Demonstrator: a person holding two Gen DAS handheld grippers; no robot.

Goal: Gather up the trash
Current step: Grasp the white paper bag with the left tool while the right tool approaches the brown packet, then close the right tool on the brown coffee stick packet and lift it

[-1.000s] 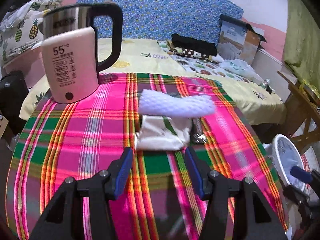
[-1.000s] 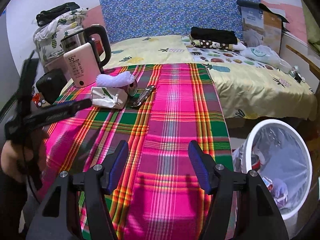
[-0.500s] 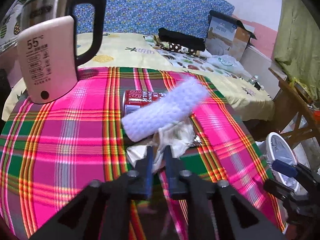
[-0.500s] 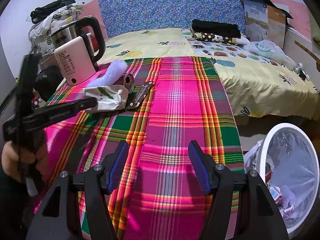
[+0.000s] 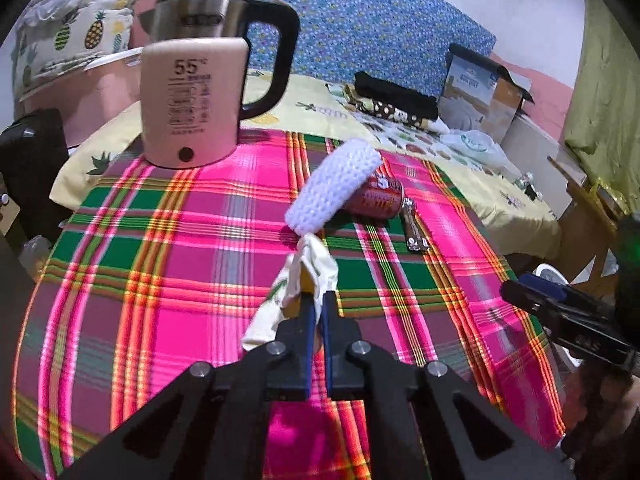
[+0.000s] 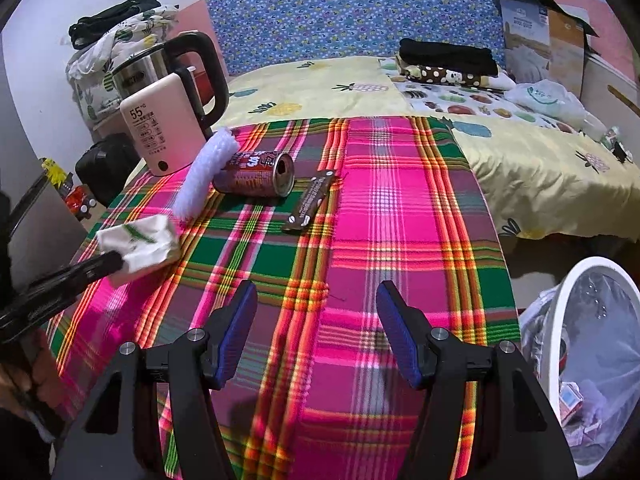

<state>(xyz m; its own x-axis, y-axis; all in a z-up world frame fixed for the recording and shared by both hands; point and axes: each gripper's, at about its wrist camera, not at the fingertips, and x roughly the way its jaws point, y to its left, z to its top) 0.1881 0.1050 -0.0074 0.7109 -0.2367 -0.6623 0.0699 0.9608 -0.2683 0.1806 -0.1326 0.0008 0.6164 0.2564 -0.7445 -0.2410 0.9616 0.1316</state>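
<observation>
My left gripper (image 5: 315, 300) is shut on a crumpled white wrapper with green print (image 5: 298, 280) and holds it just above the plaid tablecloth; the same wrapper (image 6: 138, 246) shows at the left of the right wrist view. A white foam net sleeve (image 5: 334, 188) leans on a red drink can (image 5: 378, 200) lying on its side. A dark snack wrapper (image 6: 312, 202) lies flat beside the can (image 6: 256, 174). My right gripper (image 6: 316, 320) is open and empty over the table's near part. A white bin with a clear liner (image 6: 596, 356) stands at the right, below the table.
A pink electric kettle (image 5: 196, 92) stands at the table's far left corner. Behind the table is a bed with a yellow sheet (image 6: 340, 88), folded clothes and a cardboard box (image 6: 540, 36). A wooden chair (image 5: 592, 216) stands to the right.
My left gripper closed on the white wrapper and lifted it back from under the foam sleeve. The sleeve tipped onto the can, now uncovered. My right gripper stayed open.
</observation>
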